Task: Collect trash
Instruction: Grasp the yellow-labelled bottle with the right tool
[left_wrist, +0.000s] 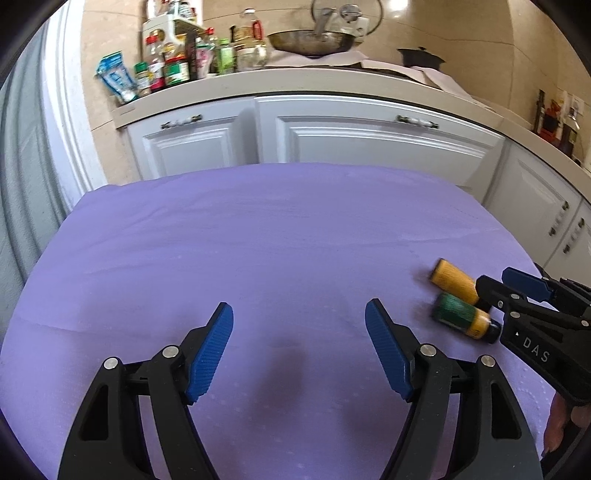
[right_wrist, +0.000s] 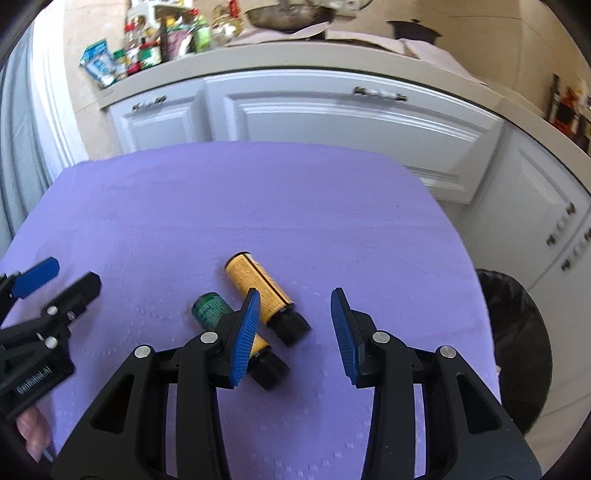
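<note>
Two small cylindrical bottles lie on their sides on the table, which is covered by a purple embossed cloth. The yellow-orange bottle with a black cap lies on the side of its neighbour that faces the white cabinets. The second bottle, green at its base, yellow in the middle and black-capped, lies just beside the first, roughly parallel; whether they touch cannot be told. Both caps point toward the near edge of the cloth.

The left tongs hover over bare cloth, well to the left of the bottles, jaws spread wide with nothing between them.

The right tongs hang over the bottles at a narrower spread, with nothing gripped. In the right wrist view the left blue pad overlaps the green-and-yellow bottle; the yellow-orange bottle's cap shows in the gap between the pads.

A bin lined with a black bag stands on the floor beyond the right edge of the cloth.
</note>
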